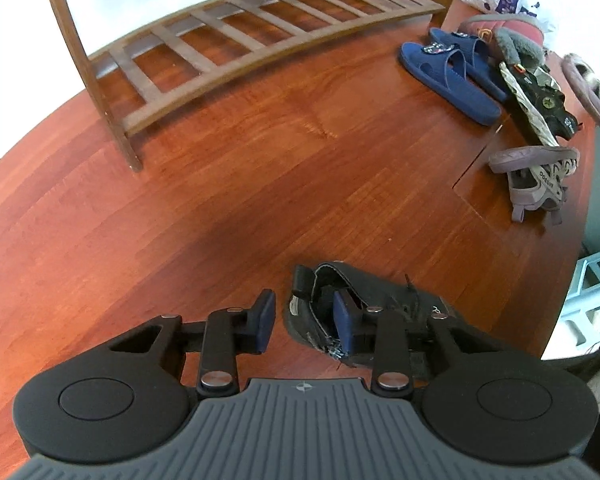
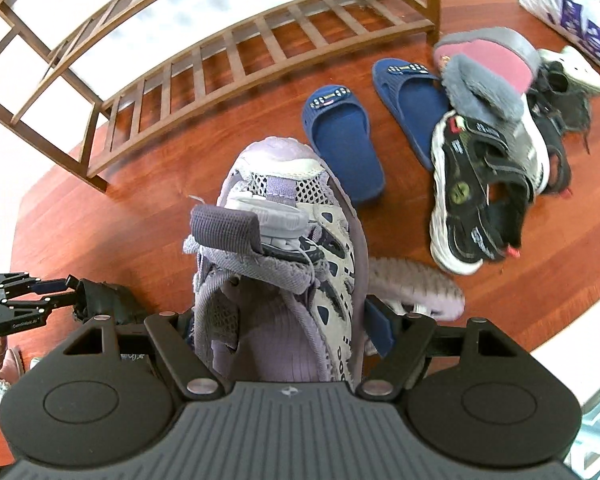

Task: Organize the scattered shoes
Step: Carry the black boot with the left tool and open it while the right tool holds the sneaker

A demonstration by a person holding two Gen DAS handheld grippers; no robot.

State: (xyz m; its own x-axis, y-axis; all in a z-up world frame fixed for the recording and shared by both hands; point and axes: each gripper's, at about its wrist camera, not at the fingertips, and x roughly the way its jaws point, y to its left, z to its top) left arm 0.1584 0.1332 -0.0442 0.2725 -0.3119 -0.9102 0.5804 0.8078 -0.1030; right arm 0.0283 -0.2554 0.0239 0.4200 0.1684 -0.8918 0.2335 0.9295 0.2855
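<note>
The step in hand is pick-up: both tools are on shoes, and the slatted brown wooden shoe rack [image 2: 236, 52] stands bare on its lower shelf. The right gripper [image 2: 278, 320] has its jaws set wide around the heel of a lavender-and-white mesh trainer [image 2: 284, 216], which it appears to hold off the red-brown wooden floor [image 1: 260, 184]; the pads seem to bear on the shoe's sides, though the left-hand pad is hidden behind it. The left gripper [image 1: 304, 316] is down at a black lace-up ankle boot [image 1: 364, 304] lying on the floor: one blue pad sits inside the boot's opening, the other outside the collar, with a gap visible, so a firm pinch is not confirmed. A pair of navy blue plastic slippers [image 2: 344, 136], a black-and-white strapped sandal [image 2: 484, 184] and a grey-and-pink fur-lined slipper [image 2: 488, 72] remain in disorder just beside the rack. Next, in my judgement: carry the trainer forward to the shelf, toe inward, and secure the boot's collar before lifting.
</note>
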